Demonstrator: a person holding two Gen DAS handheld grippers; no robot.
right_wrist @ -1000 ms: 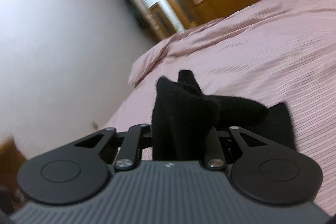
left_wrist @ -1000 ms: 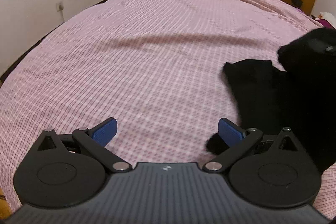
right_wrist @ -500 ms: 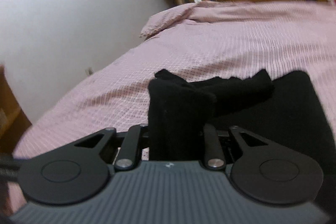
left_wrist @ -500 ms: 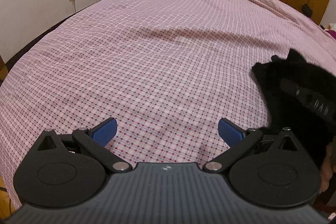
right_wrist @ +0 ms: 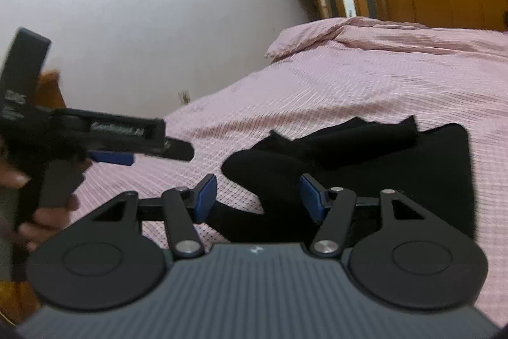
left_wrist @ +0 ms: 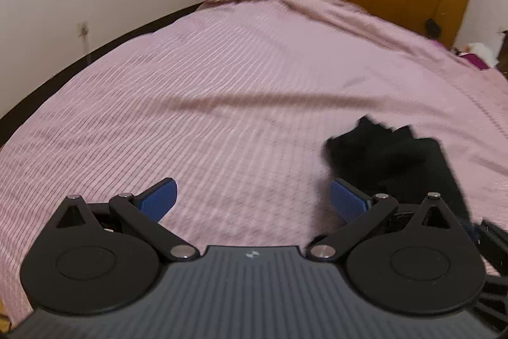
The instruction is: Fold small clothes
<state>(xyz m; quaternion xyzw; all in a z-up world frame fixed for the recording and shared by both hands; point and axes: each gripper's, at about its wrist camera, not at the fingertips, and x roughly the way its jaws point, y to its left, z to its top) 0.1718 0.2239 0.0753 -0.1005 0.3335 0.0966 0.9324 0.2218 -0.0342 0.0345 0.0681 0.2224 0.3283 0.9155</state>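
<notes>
My right gripper [right_wrist: 258, 196] has just been letting its jaws out; the black garment [right_wrist: 365, 154] lies between the pads, unpinched, on the pink bed [left_wrist: 222, 91]. My left gripper [left_wrist: 252, 196] hangs released over bare cover left of the cloth, with wide room toward the wall-side edge.

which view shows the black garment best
The right wrist view: the black garment fills the middle of the frame, its folded layers and edges clear on the pink bedspread. The left wrist view catches only a blurred part of it at the right, behind the gripper.
</notes>
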